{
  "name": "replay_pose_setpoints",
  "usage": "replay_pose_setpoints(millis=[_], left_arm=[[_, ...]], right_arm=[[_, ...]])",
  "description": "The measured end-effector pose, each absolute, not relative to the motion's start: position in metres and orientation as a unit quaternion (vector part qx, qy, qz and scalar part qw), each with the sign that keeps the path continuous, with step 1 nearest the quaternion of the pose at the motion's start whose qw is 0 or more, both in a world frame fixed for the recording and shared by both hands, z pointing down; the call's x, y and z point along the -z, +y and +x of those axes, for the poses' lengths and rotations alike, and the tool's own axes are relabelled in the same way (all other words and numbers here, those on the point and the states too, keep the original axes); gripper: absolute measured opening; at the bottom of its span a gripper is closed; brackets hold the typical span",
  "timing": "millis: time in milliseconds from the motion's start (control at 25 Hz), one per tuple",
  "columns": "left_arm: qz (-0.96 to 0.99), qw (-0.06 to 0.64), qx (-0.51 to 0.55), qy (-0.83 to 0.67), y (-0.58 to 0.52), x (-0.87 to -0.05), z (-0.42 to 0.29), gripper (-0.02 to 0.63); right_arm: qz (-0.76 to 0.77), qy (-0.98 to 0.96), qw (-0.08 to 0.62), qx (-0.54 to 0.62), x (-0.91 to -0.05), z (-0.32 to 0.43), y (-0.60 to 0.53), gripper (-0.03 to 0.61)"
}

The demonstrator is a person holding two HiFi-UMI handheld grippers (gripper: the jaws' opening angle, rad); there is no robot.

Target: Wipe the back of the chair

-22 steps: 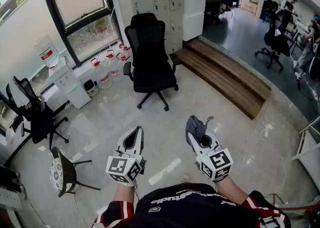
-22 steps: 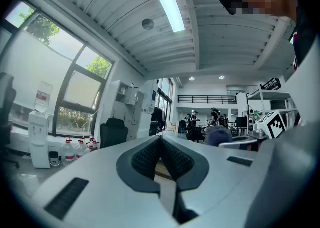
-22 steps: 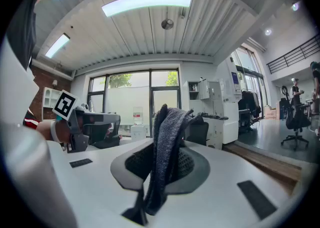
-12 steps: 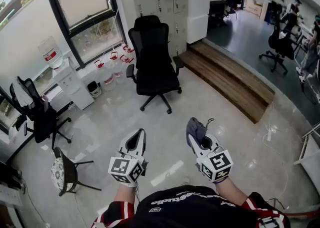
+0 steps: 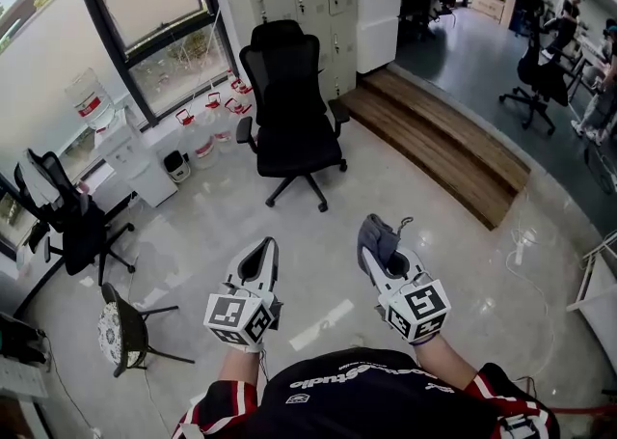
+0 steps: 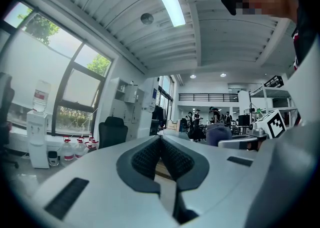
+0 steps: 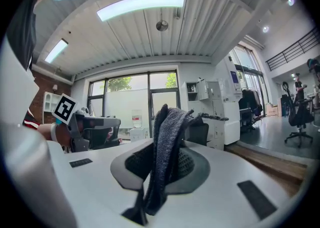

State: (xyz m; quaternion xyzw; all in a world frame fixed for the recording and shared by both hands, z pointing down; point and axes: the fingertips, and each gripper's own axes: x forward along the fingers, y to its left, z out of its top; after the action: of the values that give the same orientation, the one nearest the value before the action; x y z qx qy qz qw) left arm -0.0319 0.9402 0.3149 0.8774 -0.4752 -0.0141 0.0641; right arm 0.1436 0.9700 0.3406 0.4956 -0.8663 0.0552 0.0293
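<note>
A black office chair with a tall back and headrest stands on the floor ahead, facing me, a few steps away. In the left gripper view the chair shows small at the left. My left gripper is held low in front of me, its jaws shut with nothing between them. My right gripper is level with it to the right and shut on a dark grey cloth, which bunches out past the jaw tips. Both grippers are well short of the chair.
A wooden step platform runs right of the chair. Water jugs and a water dispenser line the window wall. Another black chair and a small round stool stand at my left. More chairs and people are far right.
The view has shifted slightly; both grippers sit a little higher in the frame and closer to the chair. The cloth stays clamped in the right gripper.
</note>
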Motion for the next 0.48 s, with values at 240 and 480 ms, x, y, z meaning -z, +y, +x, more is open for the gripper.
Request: replay_pose_setpoints(millis=[240,480], left_arm=[[0.881,0.062,0.009,-0.469,0.923,-0.318,-0.009,0.023],[0.880,0.049,-0.001,-0.472,0.912,-0.312,0.018,0.024]], right_arm=[[0.491,-0.868,0.014,-0.072,-0.346,0.162,0.952,0.071],[0.482,-0.873,0.003,-0.079,-0.348,0.190,0.941,0.072]])
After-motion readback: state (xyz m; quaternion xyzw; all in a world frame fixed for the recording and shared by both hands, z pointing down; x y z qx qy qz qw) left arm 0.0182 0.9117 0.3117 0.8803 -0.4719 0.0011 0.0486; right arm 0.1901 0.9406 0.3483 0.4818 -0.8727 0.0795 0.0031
